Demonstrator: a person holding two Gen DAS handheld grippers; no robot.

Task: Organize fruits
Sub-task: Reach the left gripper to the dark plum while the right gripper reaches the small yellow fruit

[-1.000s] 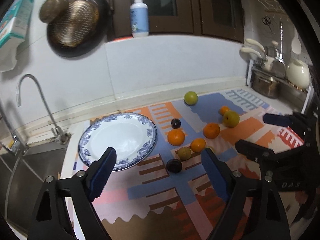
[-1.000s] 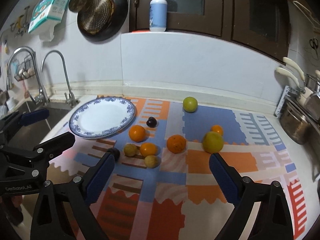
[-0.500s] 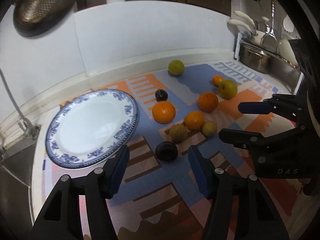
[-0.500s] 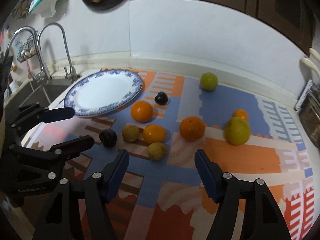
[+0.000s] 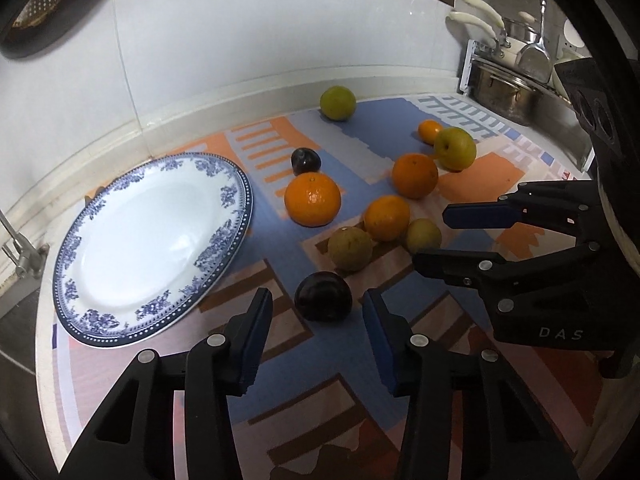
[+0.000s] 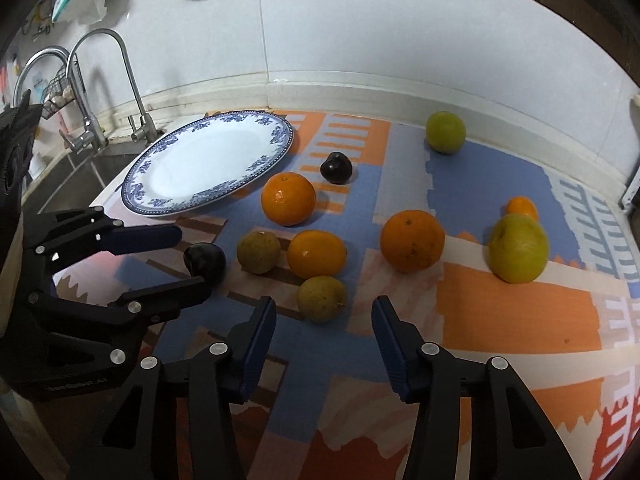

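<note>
Several fruits lie on a patterned mat beside a blue-rimmed white plate (image 5: 152, 240) (image 6: 208, 160). My left gripper (image 5: 316, 299) (image 6: 192, 259) straddles a dark plum (image 5: 323, 296) (image 6: 205, 260). Its jaws are closing, with a gap still showing on each side of the plum. My right gripper (image 6: 324, 305) (image 5: 431, 237) straddles a small yellow-brown fruit (image 6: 322, 298) (image 5: 424, 236). Its jaws are closing too, and the pads stand clear of the fruit. Oranges (image 5: 312, 204) (image 6: 412, 240), a second plum (image 6: 336, 167) and green fruits (image 6: 518, 248) lie beyond.
A sink with two taps (image 6: 132, 92) lies left of the plate. A metal pot (image 5: 504, 92) and hanging utensils stand at the back right. The white tiled wall (image 5: 240, 40) closes off the back. The two grippers are close side by side.
Both grippers came down and forward towards the fruit, tilting more steeply. Both pairs of jaws narrowed from wide open to just wider than the fruit between them.
</note>
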